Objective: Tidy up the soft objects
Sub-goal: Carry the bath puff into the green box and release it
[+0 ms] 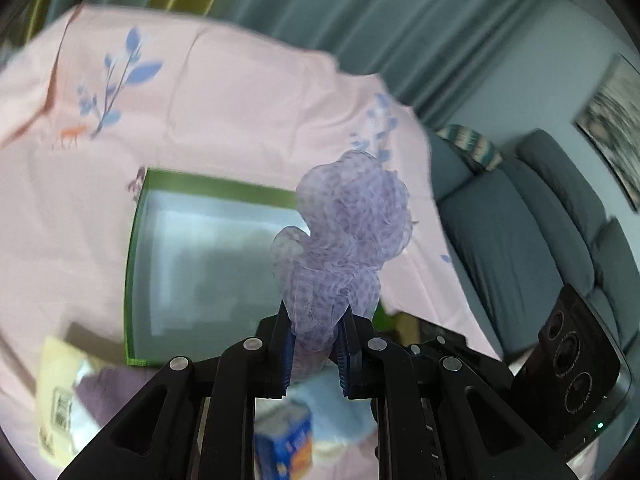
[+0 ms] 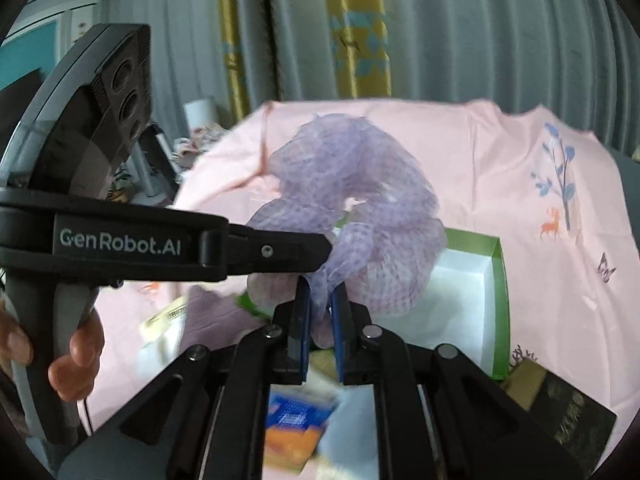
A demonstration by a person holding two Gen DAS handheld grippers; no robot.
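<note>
A purple mesh bath pouf (image 1: pixel 348 224) hangs in the air above a green box with a white inside (image 1: pixel 208 264). My left gripper (image 1: pixel 316 322) is shut on its lower part. In the right wrist view the same pouf (image 2: pixel 352 208) is held between my right gripper (image 2: pixel 320 296), shut on its lower folds, and the left gripper's finger (image 2: pixel 280 250), which comes in from the left. The green box (image 2: pixel 496 280) lies below and to the right of the pouf.
A pink cloth with blue plants (image 1: pixel 200 100) covers the table. A blue and orange packet (image 1: pixel 284 444), a light blue soft item (image 1: pixel 332 408), a purple cloth (image 1: pixel 108 392) and a yellow packet (image 1: pixel 60 392) lie near the front. A grey sofa (image 1: pixel 520 220) stands at the right.
</note>
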